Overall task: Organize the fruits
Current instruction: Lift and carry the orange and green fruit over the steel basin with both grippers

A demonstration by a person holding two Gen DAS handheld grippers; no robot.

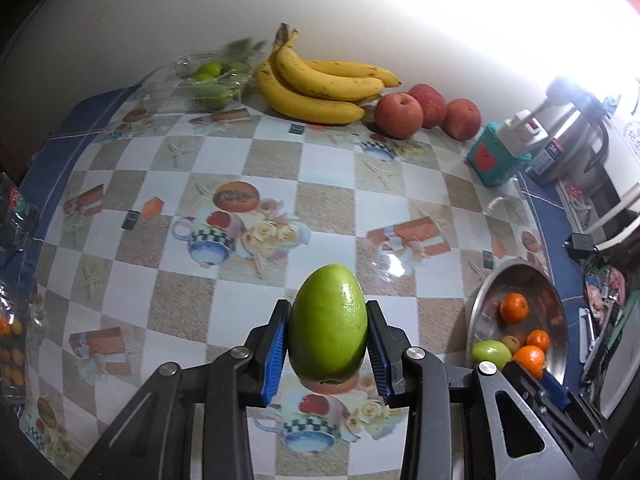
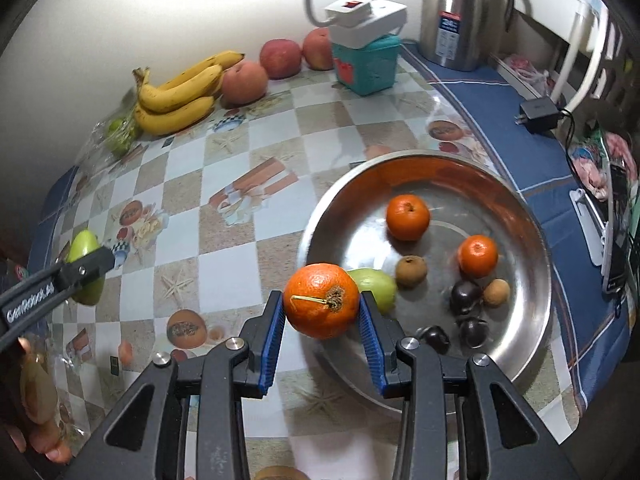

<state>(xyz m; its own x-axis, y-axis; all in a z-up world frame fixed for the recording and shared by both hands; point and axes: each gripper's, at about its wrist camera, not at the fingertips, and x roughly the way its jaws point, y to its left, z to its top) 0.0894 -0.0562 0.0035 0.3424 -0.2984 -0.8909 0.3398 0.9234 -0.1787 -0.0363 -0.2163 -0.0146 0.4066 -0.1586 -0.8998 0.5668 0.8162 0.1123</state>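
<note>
My left gripper (image 1: pixel 328 344) is shut on a green oval fruit (image 1: pixel 329 324), held above the checked tablecloth. My right gripper (image 2: pixel 322 320) is shut on an orange mandarin (image 2: pixel 322 301) over the near-left rim of a steel bowl (image 2: pixel 532 280). The bowl holds two mandarins (image 2: pixel 407 217), a green fruit (image 2: pixel 378 286), small brown fruits (image 2: pixel 411 271) and dark ones (image 2: pixel 465 297). In the right wrist view the left gripper (image 2: pixel 86 266) and its green fruit (image 2: pixel 83 246) show at far left. The left wrist view catches the bowl (image 1: pixel 486 300) and the right gripper (image 1: pixel 534 376) at lower right.
Bananas (image 1: pixel 320 84), three red apples (image 1: pixel 400 115) and a clear box of limes (image 1: pixel 210 80) line the wall. A teal box (image 2: pixel 366 62) under a white lamp base, a steel kettle (image 2: pixel 460 12) and a black charger (image 2: pixel 538 114) sit at the right. Bagged fruit (image 1: pixel 10 344) lies left.
</note>
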